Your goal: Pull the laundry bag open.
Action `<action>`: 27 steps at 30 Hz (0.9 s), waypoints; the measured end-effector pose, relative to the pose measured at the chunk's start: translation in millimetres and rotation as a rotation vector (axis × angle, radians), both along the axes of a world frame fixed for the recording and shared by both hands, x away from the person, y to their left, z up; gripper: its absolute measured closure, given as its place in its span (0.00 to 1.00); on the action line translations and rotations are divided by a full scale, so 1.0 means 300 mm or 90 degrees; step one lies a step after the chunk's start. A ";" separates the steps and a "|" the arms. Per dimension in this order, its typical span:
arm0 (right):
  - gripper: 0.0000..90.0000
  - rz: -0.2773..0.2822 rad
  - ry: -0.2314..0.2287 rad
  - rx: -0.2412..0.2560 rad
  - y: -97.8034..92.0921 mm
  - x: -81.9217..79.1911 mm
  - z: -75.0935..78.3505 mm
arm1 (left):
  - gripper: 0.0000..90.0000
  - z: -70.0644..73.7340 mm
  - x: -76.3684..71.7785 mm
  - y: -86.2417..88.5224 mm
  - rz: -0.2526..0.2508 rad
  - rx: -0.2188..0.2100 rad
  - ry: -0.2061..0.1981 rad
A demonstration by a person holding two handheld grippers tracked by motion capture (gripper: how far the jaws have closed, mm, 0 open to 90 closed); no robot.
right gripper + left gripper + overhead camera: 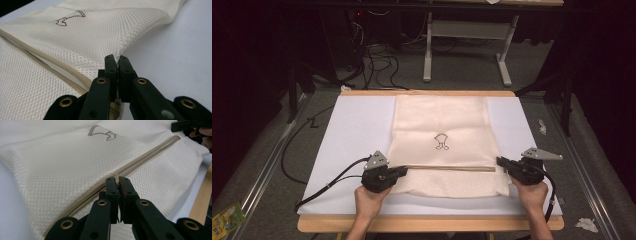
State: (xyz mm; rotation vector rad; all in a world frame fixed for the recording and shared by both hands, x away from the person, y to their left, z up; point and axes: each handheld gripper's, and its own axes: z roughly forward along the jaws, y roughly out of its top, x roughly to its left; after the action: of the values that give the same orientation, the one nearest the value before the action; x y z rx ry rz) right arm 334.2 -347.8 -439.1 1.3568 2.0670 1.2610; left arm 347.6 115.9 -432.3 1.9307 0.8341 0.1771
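Flat | cream mesh bag (442, 145), woven grid texture, tan zipper (447, 168) across its near part, lies mid white sheet (357, 130) | left gripper (401, 172) pinches zipper end | right gripper (500, 162) clamps bag's right edge | bare sheet both sides

Wooden table (432, 223), white sheet (357, 130) covering its top, cream mesh bag (442, 125) lying flat on the sheet
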 end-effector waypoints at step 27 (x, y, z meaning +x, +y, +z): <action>0.98 -0.010 0.002 0.000 -0.007 0.010 0.015 | 0.97 0.034 0.018 0.094 0.050 -0.022 -0.012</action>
State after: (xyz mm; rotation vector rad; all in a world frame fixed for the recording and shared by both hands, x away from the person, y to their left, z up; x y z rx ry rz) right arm 337.2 -350.0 -434.5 1.3734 2.0541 1.2532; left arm 353.0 144.0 -422.1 1.8635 0.8957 0.2264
